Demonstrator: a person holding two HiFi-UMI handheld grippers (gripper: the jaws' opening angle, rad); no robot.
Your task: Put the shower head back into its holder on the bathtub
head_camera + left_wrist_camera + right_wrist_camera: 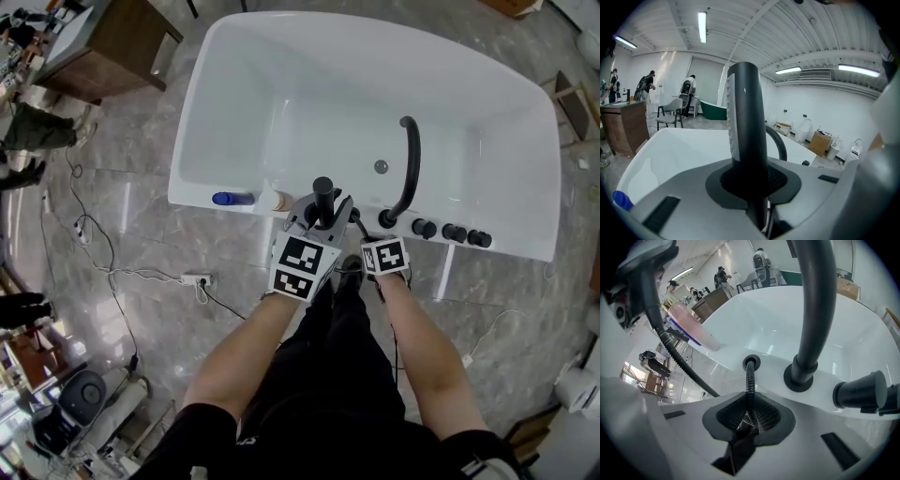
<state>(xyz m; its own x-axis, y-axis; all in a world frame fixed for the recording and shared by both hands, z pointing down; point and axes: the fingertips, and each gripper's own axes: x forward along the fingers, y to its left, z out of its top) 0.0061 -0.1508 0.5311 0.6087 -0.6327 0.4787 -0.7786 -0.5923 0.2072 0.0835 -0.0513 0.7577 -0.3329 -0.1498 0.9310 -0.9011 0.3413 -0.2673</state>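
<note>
While the left gripper clamps the black shower head upright just above the near rim of the bathtub, the head view shows the right gripper close beside it, on the side of the curved spout and the three knobs. The shower head is not yet seated.

From the left gripper view, the shower head stands straight up between jaws closed on its lower stem, with the spout arching behind it. That grip looks firm and square, which should make a straight descent easier.

From the right gripper view, the right gripper has its jaws pinched on the ribbed hose just short of the round holder in the rim, where the hose runs into the hole. The spout base stands just beside the holder.

To finish well, the slack probably has to be fed down through the holder first, with the hose kept straight and unkinked. The stem should then be lined up directly over the hole and lowered without tilting. Releasing only once it sits fully down looks wise.
</note>
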